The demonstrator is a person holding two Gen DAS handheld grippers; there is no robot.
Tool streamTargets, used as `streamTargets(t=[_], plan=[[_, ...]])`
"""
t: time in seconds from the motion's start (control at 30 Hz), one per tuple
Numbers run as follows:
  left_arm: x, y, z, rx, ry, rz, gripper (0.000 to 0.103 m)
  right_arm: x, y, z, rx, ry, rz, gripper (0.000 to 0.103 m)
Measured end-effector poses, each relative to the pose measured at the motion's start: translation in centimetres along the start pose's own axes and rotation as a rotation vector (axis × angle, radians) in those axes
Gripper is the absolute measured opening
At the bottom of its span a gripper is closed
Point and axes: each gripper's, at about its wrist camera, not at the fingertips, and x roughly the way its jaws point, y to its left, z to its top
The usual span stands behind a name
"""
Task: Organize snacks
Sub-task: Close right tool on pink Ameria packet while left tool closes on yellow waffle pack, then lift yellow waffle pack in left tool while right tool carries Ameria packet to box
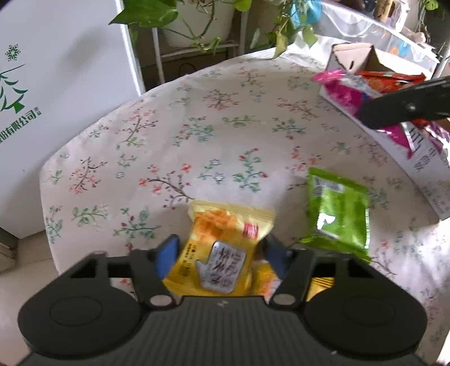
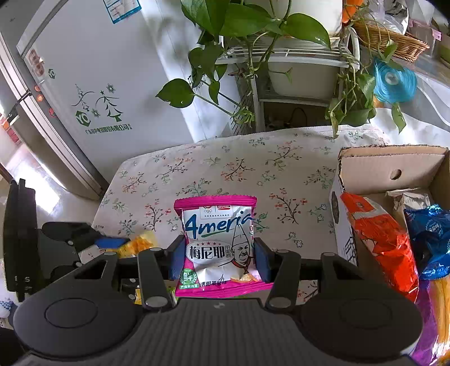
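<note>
The left gripper (image 1: 219, 253) has its blue pads on both sides of a yellow snack packet (image 1: 222, 247), jaws narrowed onto it; the pads look to press its edges, so I judge it gripped, probably for carrying to the cardboard box (image 2: 393, 169). The packet sits low over the floral tablecloth (image 1: 168, 140), on the side of the cloth away from the box; whether it is lifted clear I cannot tell.

The right gripper (image 2: 219, 256) is clamped on a pink-bordered packet (image 2: 218, 242), holding it upright and face-on, just beside the box's near corner, likely waiting to be dropped in.

Just beyond the yellow packet, between it and the box, a green packet (image 1: 337, 208) lies flat on the cloth, not yet sorted.

The box stands open at the cloth's edge and already holds an orange bag (image 2: 377, 239) and a blue bag (image 2: 430, 236), standing on end so more can fit.

Beyond the box, potted vines (image 2: 247, 25) hang from a white rack.
</note>
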Motion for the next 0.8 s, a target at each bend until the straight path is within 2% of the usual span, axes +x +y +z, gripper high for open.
streamTargets(t=[0.03, 0.13, 0.37, 0.47, 0.8], plan=[[-0.1, -0.3, 0.0, 0.008, -0.004, -0.002, 0.05, 0.0, 0.0, 0.0, -0.002, -0.001, 0.001, 0.057], [-0.3, -0.8, 0.1, -0.006, -0.006, 0.025, 0.047, 0.2, 0.1, 0.1, -0.005, 0.0, 0.001, 0.057], [-0.6, 0.1, 0.7, -0.136, -0.042, 0.057, 0.046, 0.2, 0.2, 0.1, -0.015, -0.002, -0.002, 0.057], [-1.2, 0.5, 1.1, -0.186, -0.063, 0.041, 0.047, 0.2, 0.2, 0.2, -0.017, -0.002, 0.0, 0.057], [-3.6, 0.3, 2.3, -0.286, -0.156, 0.06, 0.047, -0.1, 0.3, 0.3, -0.029, -0.014, -0.005, 0.057]])
